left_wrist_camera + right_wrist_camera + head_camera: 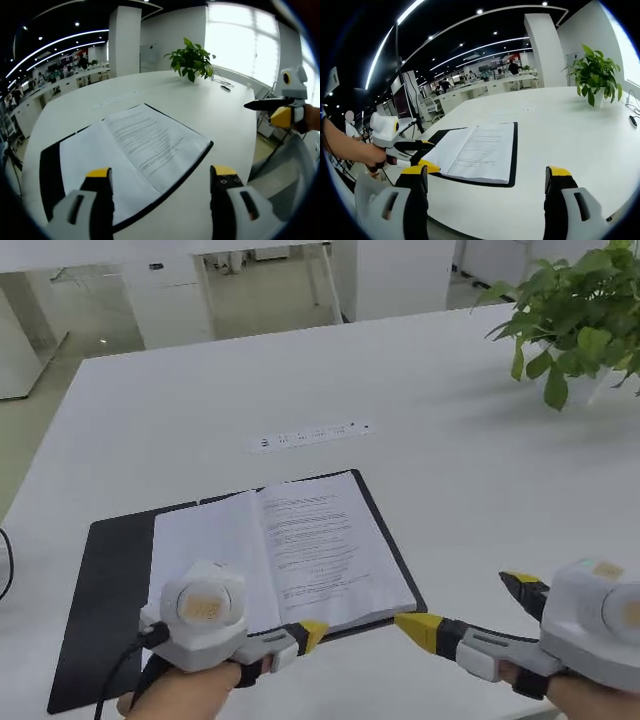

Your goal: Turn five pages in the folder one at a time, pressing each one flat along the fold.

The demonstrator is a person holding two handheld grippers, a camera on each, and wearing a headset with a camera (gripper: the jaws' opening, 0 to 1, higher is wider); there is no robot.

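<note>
The folder lies open on the white table, its black cover spread left and a stack of printed pages lying flat to the right of the fold. My left gripper is open at the folder's near edge, jaws straddling the lower corner of the pages with nothing between them. My right gripper hangs open just right of the folder, off the paper and pointing left. In the right gripper view, the folder lies beyond the right gripper, with the left gripper at its near-left corner.
A potted plant stands at the table's far right. A flush socket strip sits beyond the folder. A dark cable hangs at the left edge. A grey chair is beside the table's near edge.
</note>
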